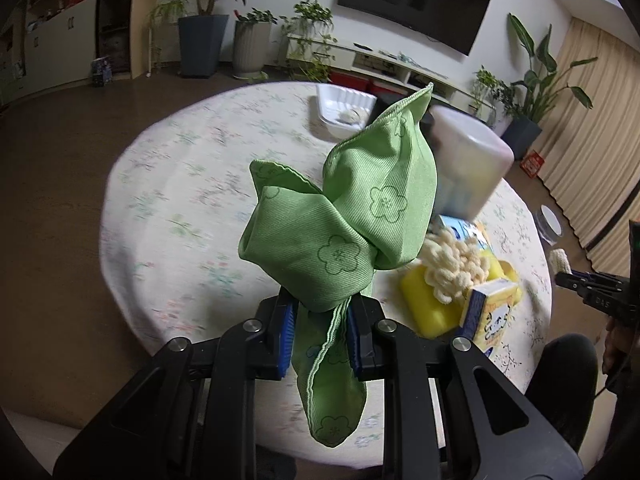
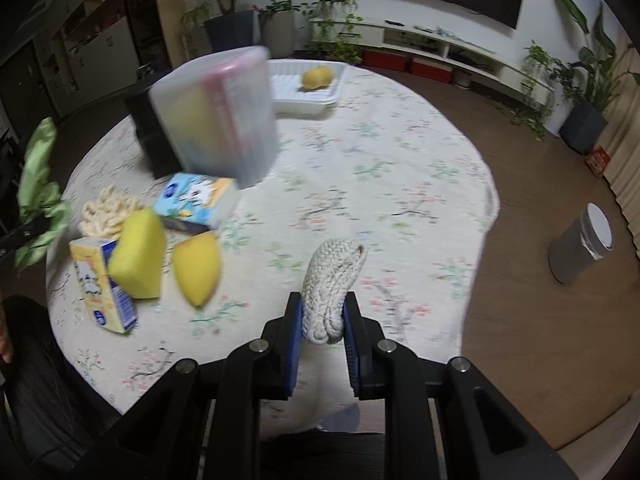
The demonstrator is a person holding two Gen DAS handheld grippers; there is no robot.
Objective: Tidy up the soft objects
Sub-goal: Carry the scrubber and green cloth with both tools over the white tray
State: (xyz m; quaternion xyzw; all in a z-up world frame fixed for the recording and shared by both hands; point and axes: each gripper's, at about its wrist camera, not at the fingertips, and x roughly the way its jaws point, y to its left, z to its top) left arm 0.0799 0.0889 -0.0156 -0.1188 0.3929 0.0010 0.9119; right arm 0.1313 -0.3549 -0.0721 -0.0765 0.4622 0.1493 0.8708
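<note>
My left gripper (image 1: 322, 312) is shut on a green flower-print cloth (image 1: 340, 216), held bunched above the round table; the cloth also shows at the left edge of the right wrist view (image 2: 38, 192). My right gripper (image 2: 322, 320) is shut on a white woven rope pad (image 2: 332, 284), held above the table's near edge. On the table lie two yellow sponges (image 2: 140, 256) (image 2: 198, 272), a cream chenille mitt (image 2: 106, 216) and a white tray (image 2: 306, 98) with a yellow soft object (image 2: 318, 78) in it.
A translucent lidded box (image 2: 224, 116) stands by a black box (image 2: 154, 140). Two small cartons (image 2: 196, 200) (image 2: 102, 288) lie among the sponges. The flowered tablecloth (image 2: 380, 184) covers the table. A grey bin (image 2: 580, 248) stands on the floor at right.
</note>
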